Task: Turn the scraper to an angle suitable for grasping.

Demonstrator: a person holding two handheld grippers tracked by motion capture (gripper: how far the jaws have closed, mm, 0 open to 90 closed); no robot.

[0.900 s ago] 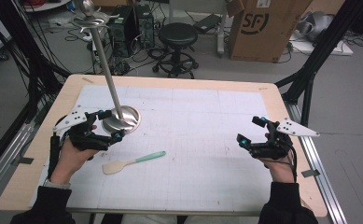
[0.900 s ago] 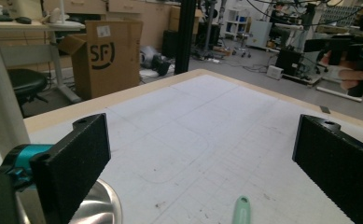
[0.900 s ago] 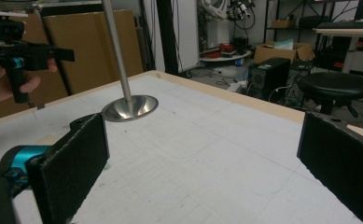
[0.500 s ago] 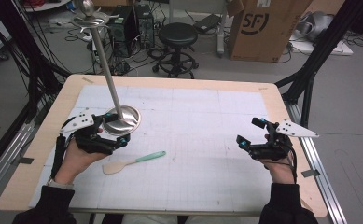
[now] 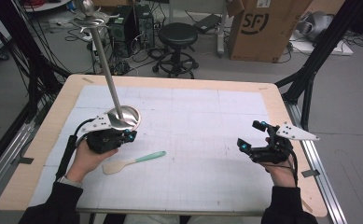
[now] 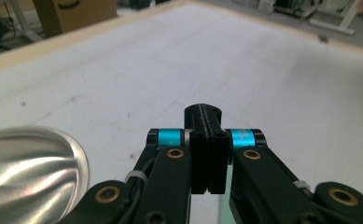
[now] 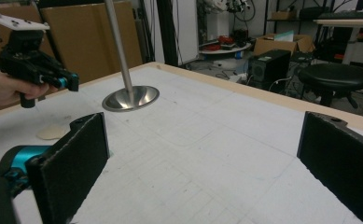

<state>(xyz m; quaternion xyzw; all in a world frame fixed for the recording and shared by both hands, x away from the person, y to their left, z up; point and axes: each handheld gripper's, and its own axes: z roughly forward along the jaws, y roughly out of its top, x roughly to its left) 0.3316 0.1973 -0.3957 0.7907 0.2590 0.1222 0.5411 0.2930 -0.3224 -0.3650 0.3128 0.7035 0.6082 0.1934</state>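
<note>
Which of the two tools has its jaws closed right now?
The left tool, beside the metal stand's base, has its jaws pressed together with nothing between them. The right tool has its jaws spread wide.

Polished metal, matt plastic

Stand [image 5: 123,116] — glossy brushed steel; beside its base, the spatula [image 5: 132,161] looks matt plastic; surface [image 5: 202,116] pale, smooth, wood-edged.

Place: lab or workshop room.
Evidence: computer towers [image 5: 131,21] and loose cables [image 5: 16,51] on the floor, cardboard box [image 5: 263,28], black stool [image 5: 178,35], gridded bench [image 5: 207,107].
</note>
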